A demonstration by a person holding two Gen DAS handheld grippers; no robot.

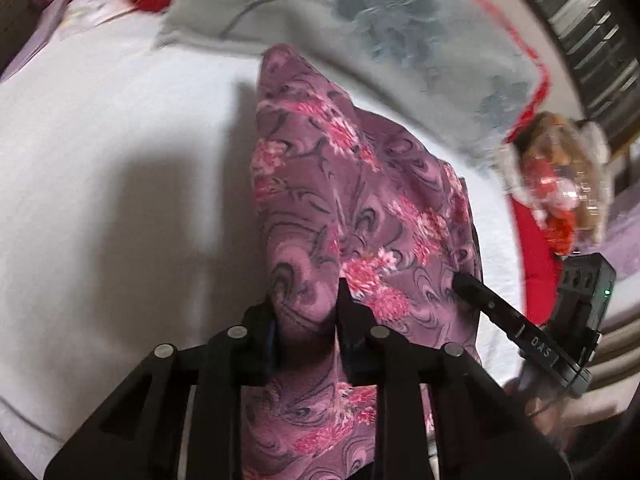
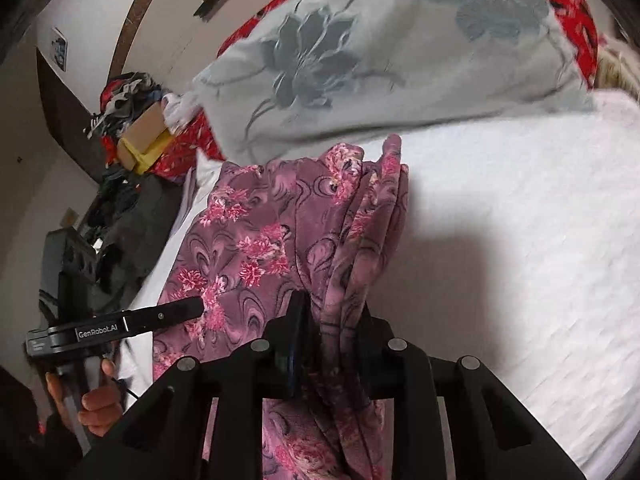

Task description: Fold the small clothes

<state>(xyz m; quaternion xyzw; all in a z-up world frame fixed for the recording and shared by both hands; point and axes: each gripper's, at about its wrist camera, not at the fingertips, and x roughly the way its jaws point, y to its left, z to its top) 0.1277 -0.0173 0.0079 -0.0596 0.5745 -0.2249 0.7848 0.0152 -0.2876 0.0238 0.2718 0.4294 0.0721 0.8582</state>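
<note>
- Left gripper (image 1: 306,300): fingers clamped on the purple floral garment (image 1: 352,208), which bunches between them and rises ahead.
- Right gripper (image 2: 330,320): fingers pinch the same garment's gathered folds.
- White bed (image 2: 520,240) lies beyond both fingertips.

light: soft indoor, medium bright, no glare | shadows: broad dark patch on white bed (image 1: 100,208) left of purple floral cloth (image 1: 340,200), in right view on its right | blur: grey flowered pillow (image 2: 360,52) and doll (image 1: 560,176) motion-smeared, cloth centre fairly sharp | distortion: strong fisheye bending, dark vignette corners
</note>
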